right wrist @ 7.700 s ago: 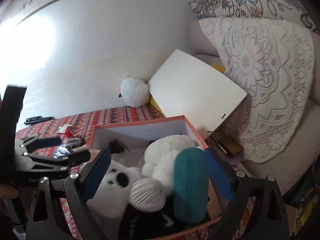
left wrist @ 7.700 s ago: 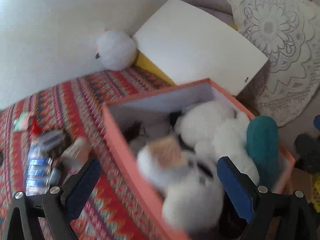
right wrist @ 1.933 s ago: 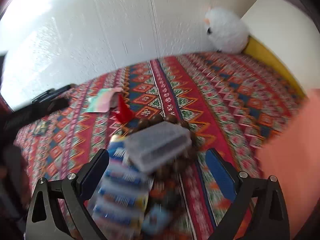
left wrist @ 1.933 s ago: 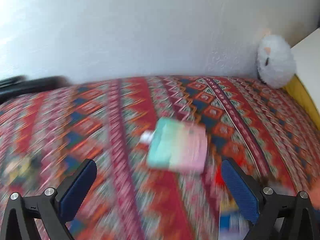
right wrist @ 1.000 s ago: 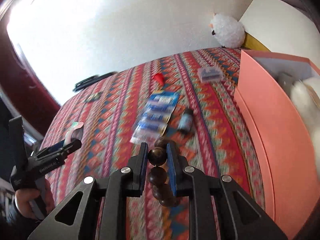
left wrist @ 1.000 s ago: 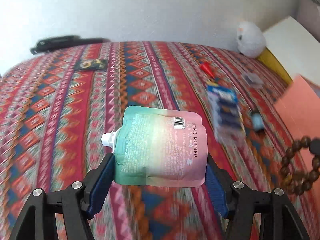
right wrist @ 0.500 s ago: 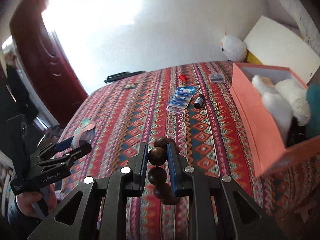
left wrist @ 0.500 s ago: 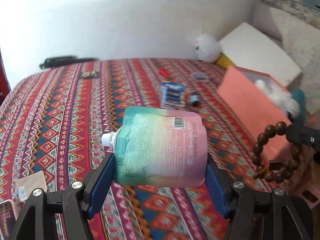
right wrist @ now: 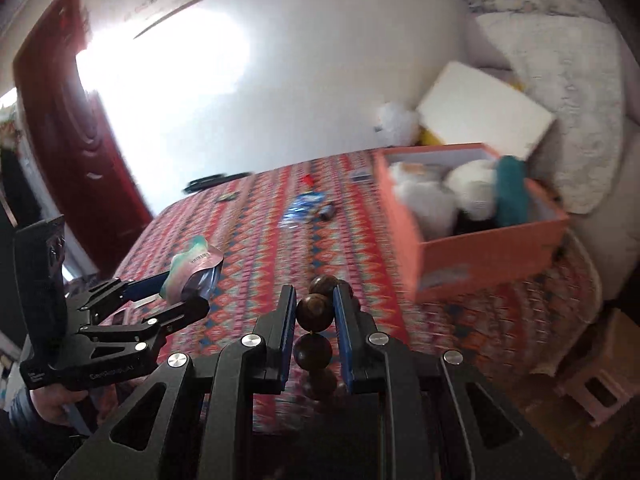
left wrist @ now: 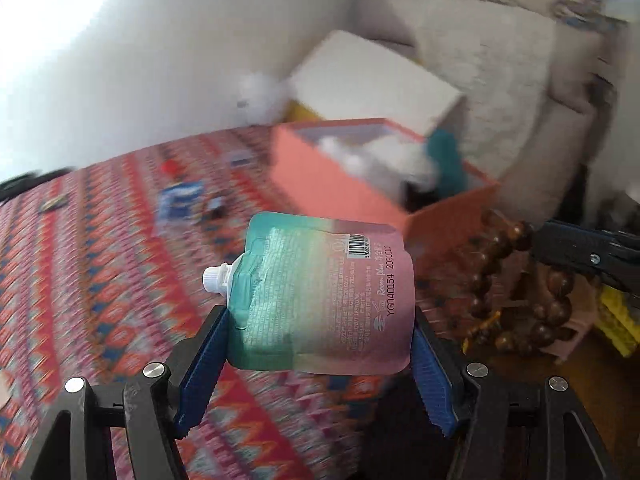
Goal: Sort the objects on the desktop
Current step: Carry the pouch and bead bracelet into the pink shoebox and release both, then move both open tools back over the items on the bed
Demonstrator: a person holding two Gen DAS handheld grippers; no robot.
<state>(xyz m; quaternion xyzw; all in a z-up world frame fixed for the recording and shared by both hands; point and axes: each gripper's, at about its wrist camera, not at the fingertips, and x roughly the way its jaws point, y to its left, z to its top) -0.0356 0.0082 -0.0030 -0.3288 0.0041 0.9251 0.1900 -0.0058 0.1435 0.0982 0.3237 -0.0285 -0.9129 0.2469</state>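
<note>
your left gripper (left wrist: 320, 360) is squeezing a spout pouch (left wrist: 324, 292) between its blue pads. the pouch is green on one side and pink on the other, with a little white cap pointing left and a barcode near the top. it hangs in the air above the desk (left wrist: 100, 280), which has a red zigzag cloth on it.

your right gripper (right wrist: 314, 320) is clenched on a bead bracelet (right wrist: 314, 314) made of round brown wooden beads. one bead sits right between the pads and more beads hang below it. in the left wrist view the bracelet (left wrist: 516, 284) dangles from the gripper tip at the right side, past the edge of the desk.

far back on the cloth lie a blue battery pack (right wrist: 304, 202), a small dark bottle (right wrist: 329, 211) just beside it, and a tiny red thing (right wrist: 307, 179).

at the right end of the desk sits an open pink box (right wrist: 480, 252). soft white toys (right wrist: 428, 196) and a teal thing (right wrist: 512, 192) are inside it. a white fluffy toy (right wrist: 394, 120) sits by the wall behind the box.
</note>
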